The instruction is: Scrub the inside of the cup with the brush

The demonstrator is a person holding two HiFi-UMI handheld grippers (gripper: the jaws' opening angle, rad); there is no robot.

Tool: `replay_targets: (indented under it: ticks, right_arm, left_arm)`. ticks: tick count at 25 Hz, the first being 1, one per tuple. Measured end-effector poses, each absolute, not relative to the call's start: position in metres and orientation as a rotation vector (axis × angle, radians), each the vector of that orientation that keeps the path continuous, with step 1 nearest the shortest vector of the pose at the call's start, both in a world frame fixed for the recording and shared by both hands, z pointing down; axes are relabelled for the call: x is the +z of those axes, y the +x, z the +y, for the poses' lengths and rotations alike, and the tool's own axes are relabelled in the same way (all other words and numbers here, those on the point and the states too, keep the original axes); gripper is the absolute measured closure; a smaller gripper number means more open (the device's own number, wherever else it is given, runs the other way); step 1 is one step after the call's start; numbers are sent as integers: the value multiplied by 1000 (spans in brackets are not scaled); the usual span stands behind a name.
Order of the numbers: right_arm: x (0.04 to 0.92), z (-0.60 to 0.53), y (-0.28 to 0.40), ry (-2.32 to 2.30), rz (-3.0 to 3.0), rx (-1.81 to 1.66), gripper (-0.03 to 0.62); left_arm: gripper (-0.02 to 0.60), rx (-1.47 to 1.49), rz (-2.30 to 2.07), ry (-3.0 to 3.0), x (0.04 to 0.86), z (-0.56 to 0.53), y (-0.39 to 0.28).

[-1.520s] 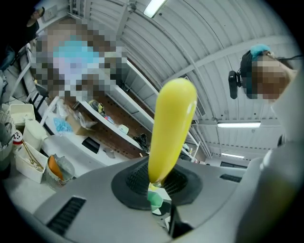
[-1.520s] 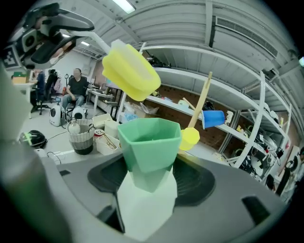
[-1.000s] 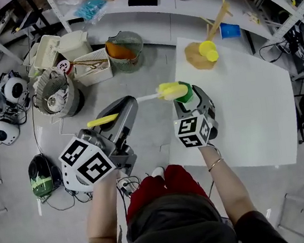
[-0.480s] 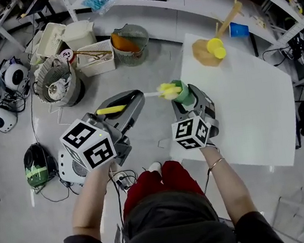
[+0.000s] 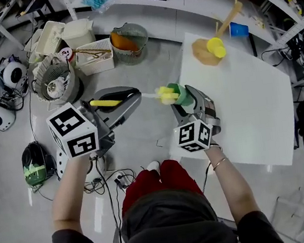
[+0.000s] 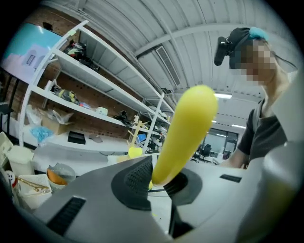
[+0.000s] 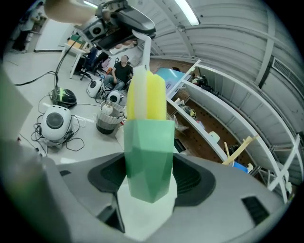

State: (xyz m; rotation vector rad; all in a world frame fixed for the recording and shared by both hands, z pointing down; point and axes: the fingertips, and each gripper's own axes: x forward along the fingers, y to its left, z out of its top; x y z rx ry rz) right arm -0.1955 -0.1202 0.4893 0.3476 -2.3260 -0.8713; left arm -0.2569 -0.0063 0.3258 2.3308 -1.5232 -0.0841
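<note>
Brush [image 5: 137,97] and cup [image 5: 183,93] meet in the air at the centre of the head view, above the floor [image 5: 149,62] and just off the left edge of the white surface [image 5: 250,104]. The left tongs [image 5: 127,97] are closed on the brush's yellow handle; in the left gripper view the handle stands up from between the two dark pads [image 6: 135,182] and leans toward the upper right of the frame. From the handle a thin white shaft runs right to the yellow head, which sits in the mouth of the cup. The right tongs [image 5: 190,98] grip the green faceted cup by its sides; in the right gripper view it stands in the middle of the frame, pinched between the two jaws, with the yellow and white head showing over its rim. In the head view the cup lies tilted, with its mouth turned left toward the brush. At the upper right of that view a wooden stand [image 5: 209,48] with a yellow piece on it and a blue box [image 5: 238,29] sit at the far end of the surface, well apart from the cup. Baskets [image 5: 90,62] stand on the floor at the upper left.
</note>
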Motion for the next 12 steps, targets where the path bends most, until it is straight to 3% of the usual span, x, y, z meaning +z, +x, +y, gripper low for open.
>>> replay_targets:
  ticks: [12]
  right_arm:
    - [486, -79, -203, 15, -2432, -897, 287]
  left_arm:
    - [543, 537, -1136, 2868, 327, 7, -219]
